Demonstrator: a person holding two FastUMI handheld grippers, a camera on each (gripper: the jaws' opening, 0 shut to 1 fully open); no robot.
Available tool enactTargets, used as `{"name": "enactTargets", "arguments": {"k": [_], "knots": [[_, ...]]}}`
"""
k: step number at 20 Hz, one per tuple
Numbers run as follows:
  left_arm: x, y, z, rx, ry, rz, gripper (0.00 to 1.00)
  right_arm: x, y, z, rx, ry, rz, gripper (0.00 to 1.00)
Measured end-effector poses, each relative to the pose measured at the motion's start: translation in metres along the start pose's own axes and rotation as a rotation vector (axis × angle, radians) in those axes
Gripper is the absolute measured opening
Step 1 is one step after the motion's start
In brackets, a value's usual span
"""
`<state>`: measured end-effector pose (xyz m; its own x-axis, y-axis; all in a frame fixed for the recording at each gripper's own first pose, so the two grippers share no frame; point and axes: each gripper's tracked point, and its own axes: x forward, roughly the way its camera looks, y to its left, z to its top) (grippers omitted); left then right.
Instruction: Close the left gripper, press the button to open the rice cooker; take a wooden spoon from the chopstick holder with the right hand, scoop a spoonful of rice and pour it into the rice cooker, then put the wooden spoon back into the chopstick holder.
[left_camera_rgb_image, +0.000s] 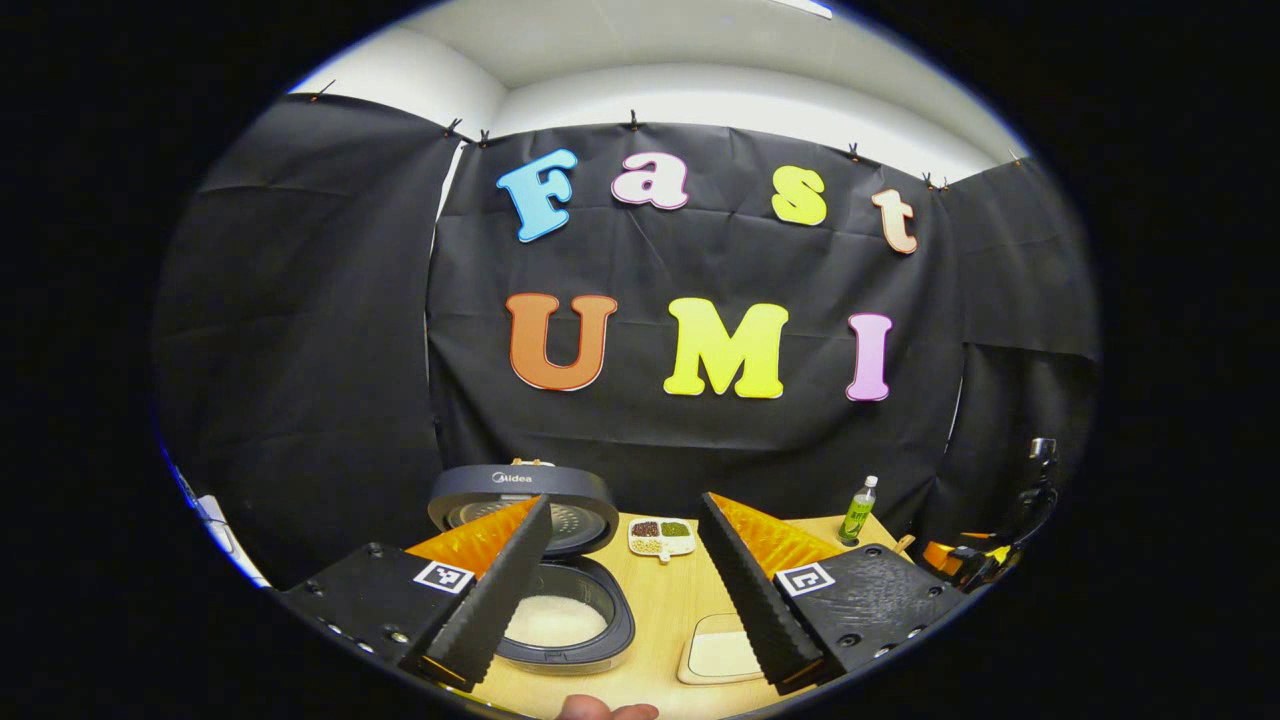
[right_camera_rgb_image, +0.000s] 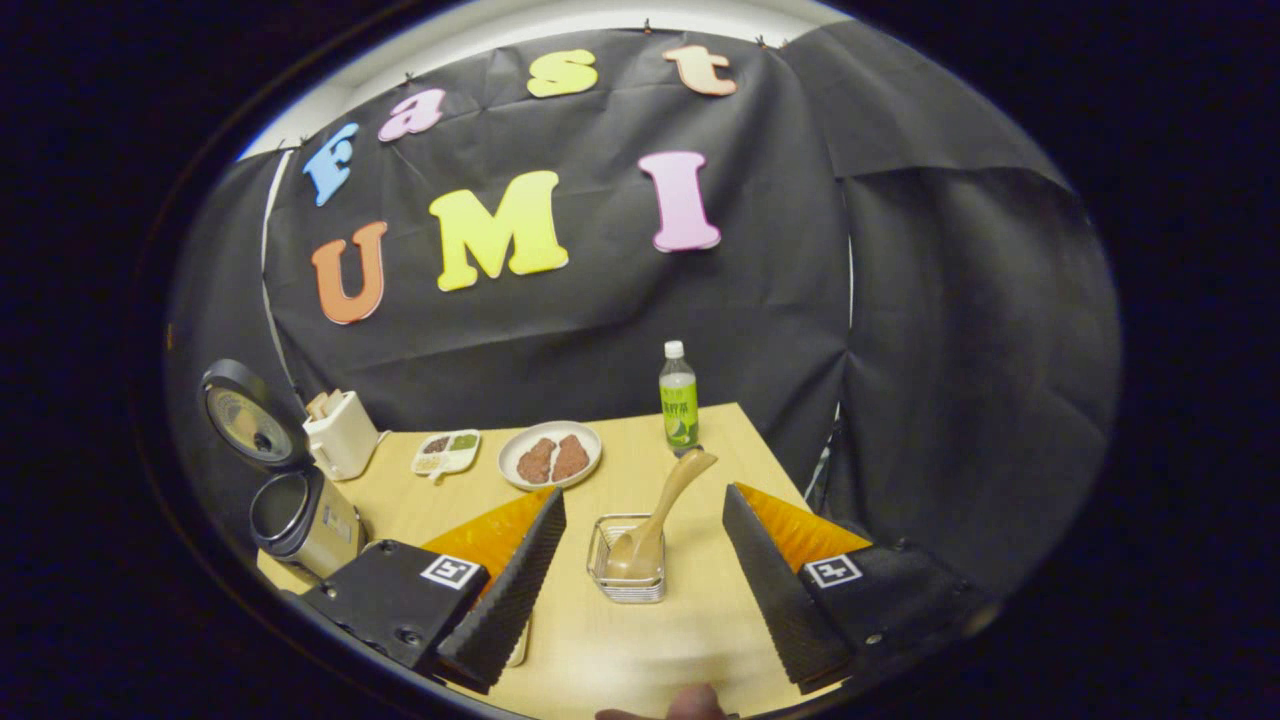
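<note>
Nearest us, our left claw and right claw both stood spread wide, gripping nothing. Just beyond the right claw, the wooden spoon leaned in the chopstick holder on the table. Farther left, the rice cooker stood with its lid up, rice inside.

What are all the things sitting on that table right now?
rice cooker: one, dark and silver, lid up, table's left end
white container: one, behind the cooker
divided dish: one, white, holding brown, green and pale grains, table's back
plate: one, white, two brown pieces on it
bottle: one, green, white cap, back edge
wire holder: one, metal, near the front
wooden spoon: one, light wood, bowl down in the holder
table: one, light wood
left gripper: one, open, above the cooker
right gripper: one, open, either side of the holder
</note>
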<state>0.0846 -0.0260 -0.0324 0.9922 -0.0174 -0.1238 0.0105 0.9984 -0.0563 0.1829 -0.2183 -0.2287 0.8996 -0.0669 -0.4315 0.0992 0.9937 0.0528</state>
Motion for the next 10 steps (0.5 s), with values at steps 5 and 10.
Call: {"name": "enactTargets", "arguments": {"k": [5, 10], "knots": [[0.002, -0.009, -0.007, 0.021, 0.032, 0.009, 0.94, 0.075, -0.009, -0.039, 0.028, 0.128, 0.037, 0.96], [0.002, 0.011, -0.020, -0.011, 0.085, 0.105, 0.95, 0.130, -0.012, -0.058, 0.041, 0.203, 0.060, 0.94]]}}
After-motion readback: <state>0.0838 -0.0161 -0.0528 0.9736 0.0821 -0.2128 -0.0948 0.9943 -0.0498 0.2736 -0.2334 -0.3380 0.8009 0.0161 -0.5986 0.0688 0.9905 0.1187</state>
